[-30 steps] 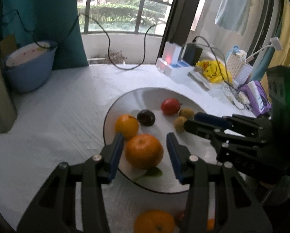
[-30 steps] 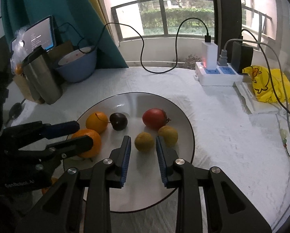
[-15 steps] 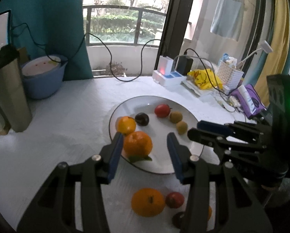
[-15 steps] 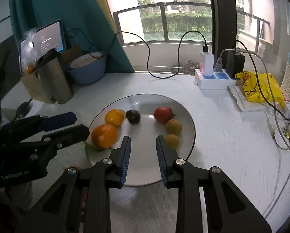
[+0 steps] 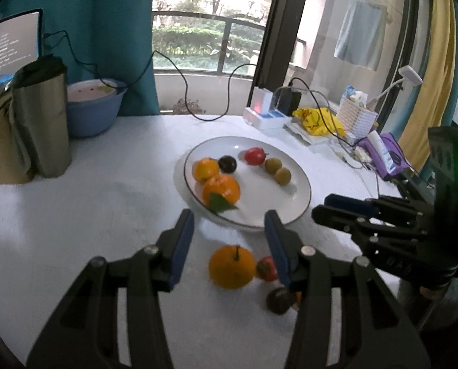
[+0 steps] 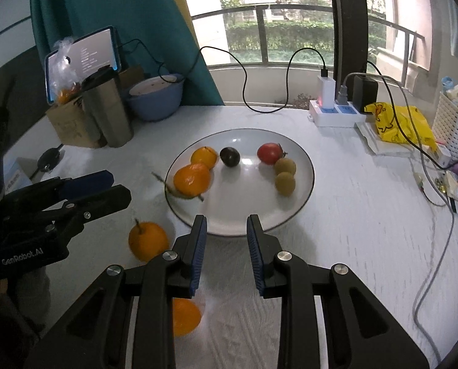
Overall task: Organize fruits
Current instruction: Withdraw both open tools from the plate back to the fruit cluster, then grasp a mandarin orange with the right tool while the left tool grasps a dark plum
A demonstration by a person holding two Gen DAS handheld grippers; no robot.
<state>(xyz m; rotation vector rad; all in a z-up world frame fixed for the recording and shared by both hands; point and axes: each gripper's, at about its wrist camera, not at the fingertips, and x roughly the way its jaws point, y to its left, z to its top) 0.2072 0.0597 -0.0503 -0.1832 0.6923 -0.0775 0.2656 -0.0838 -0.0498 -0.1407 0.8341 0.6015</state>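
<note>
Both tools are empty, the left tool (image 5: 229, 230) part-open and widening, the right tool (image 6: 225, 233) near-closed, likely because the leafy orange mandarin (image 5: 221, 190) now sits on the white round plate (image 5: 293, 212).

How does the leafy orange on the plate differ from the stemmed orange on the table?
The leafy orange lies on the plate, touching a smaller orange; the stemmed orange sits off it on the tablecloth. One carries a green leaf, the other a bare upright stem. Both are round and orange.

White table (image 5: 106, 215), plate (image 5: 293, 196), orange (image 5: 232, 266)
</note>
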